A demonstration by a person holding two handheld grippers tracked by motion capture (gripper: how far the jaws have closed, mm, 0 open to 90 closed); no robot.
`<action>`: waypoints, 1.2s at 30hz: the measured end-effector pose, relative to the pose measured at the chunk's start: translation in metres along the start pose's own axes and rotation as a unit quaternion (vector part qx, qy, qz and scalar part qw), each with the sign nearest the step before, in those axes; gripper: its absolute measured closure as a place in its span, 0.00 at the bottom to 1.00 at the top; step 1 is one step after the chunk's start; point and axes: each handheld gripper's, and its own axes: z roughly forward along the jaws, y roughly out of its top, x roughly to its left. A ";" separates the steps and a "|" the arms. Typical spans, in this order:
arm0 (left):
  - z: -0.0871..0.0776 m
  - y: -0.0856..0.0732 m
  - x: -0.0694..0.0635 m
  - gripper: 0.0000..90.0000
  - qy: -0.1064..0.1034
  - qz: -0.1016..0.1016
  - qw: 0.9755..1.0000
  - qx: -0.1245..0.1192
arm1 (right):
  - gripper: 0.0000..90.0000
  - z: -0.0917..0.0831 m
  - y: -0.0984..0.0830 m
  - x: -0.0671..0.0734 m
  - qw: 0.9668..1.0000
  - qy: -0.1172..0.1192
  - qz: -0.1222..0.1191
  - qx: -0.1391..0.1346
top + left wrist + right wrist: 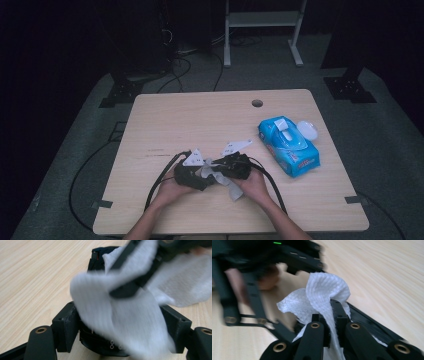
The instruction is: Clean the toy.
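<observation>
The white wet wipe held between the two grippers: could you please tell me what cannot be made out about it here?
- High view: the white wet wipe is too small and half hidden by hands to show its folds.
- Left gripper view: the wipe covers the left gripper, hiding whether its jaws pinch anything.
- Right gripper view: the right gripper clamps the wipe, whose lower end is cut off.

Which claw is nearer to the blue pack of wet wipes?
Right. The right claw is toward the blue pack of wet wipes, while the left claw lies just beyond it, both well apart from it.

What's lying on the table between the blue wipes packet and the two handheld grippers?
Nothing: in the high view, bare wood separates the blue wipes packet from the right gripper, which pinches a white wipe.
</observation>
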 end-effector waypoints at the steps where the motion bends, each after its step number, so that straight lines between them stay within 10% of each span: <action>1: 0.000 0.000 0.000 0.29 0.000 0.001 1.000 0.001 | 0.97 0.001 0.001 0.003 1.000 -0.002 -0.006 0.003; 8: 0.000 0.000 0.000 0.29 0.000 0.002 1.000 -0.004 | 0.97 -0.012 -0.007 -0.016 0.999 -0.039 0.016 0.011; 17: 0.000 -0.001 0.000 0.29 0.000 0.000 1.000 -0.001 | 0.97 -0.005 -0.003 -0.001 1.000 -0.010 -0.001 0.007; 36: -0.001 -0.001 0.001 0.29 -0.001 0.004 1.000 -0.002 | 0.97 -0.019 -0.012 -0.037 0.996 -0.081 0.028 0.028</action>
